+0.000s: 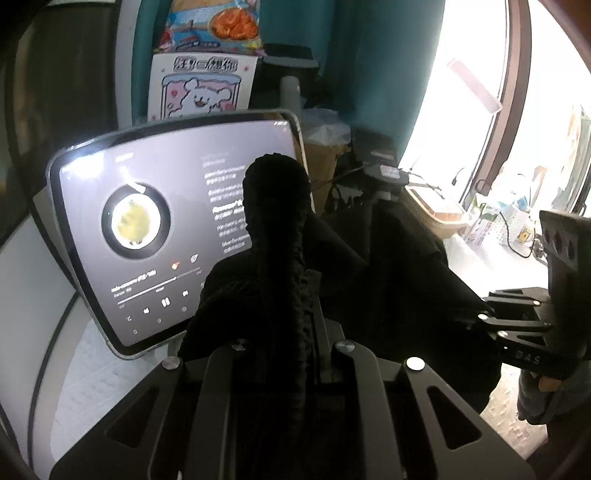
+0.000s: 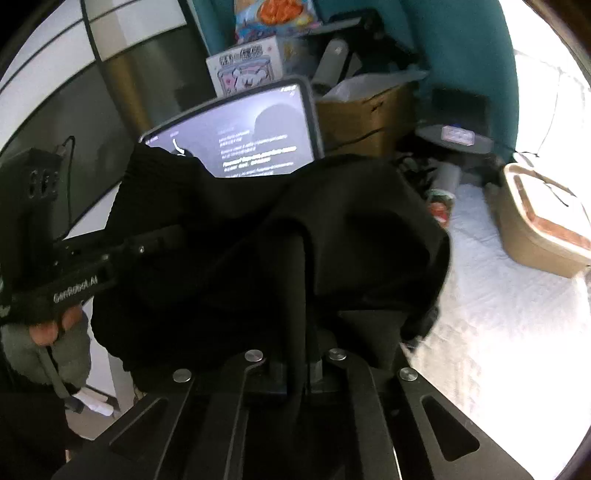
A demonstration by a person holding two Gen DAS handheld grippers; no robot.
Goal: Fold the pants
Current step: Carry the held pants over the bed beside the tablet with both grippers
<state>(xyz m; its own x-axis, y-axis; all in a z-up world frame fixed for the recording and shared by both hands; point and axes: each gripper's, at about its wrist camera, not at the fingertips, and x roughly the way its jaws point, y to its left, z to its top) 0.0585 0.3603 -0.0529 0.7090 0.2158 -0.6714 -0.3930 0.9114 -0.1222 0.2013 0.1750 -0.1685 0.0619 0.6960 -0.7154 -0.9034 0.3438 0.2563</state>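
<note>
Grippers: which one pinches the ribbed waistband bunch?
The left gripper: ribbed black waistband rises between its fingers. The right gripper clamps smooth fabric of the pants.

A lived-in home room: a tablet (image 1: 177, 229) playing music stands at nine o'clock, snack bags (image 1: 212, 24) at twelve, a cardboard box (image 2: 365, 118), teal curtain (image 1: 388, 74), and white quilted bedding (image 2: 498, 314) at three.

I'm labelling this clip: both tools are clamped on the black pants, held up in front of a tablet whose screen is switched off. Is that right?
Not quite. The tablet is on: the left wrist view shows a lit music player with a disc and playback controls. The rest holds: the left tool and the right tool are each clamped on the black pants, held up in front of the tablet.
</note>
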